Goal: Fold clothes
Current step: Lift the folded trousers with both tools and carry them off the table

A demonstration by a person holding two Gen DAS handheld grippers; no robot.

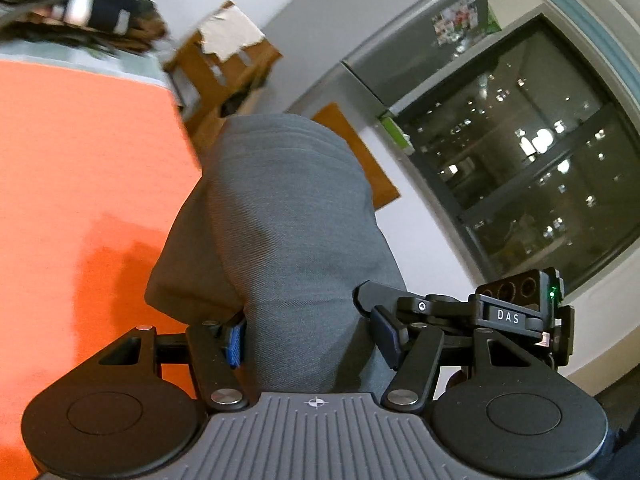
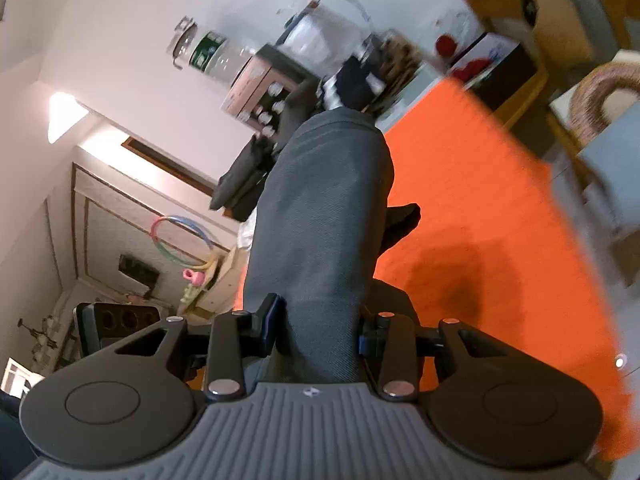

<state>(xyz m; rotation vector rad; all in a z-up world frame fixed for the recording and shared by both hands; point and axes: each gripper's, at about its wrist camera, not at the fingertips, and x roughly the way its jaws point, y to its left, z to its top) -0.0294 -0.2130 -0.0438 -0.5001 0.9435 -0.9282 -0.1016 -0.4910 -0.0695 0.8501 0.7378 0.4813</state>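
Your worktop (image 1: 80, 168) is covered by an orange cloth (image 2: 500, 240). At its far edge you have a blurred pile of clothes (image 1: 100, 12), dark and white. A shadow falls on the cloth.

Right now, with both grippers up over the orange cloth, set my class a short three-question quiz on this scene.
1. True or false: the grey garment lies flat on the orange cloth.
2. What sits between the jaws of the right gripper?
   A. a towel
   B. grey fabric
   C. nothing
3. Fill in: in the left wrist view, the window shows that outside it is ____.

Key: 1 false, it is bunched and lifted; 2 B; 3 dark.
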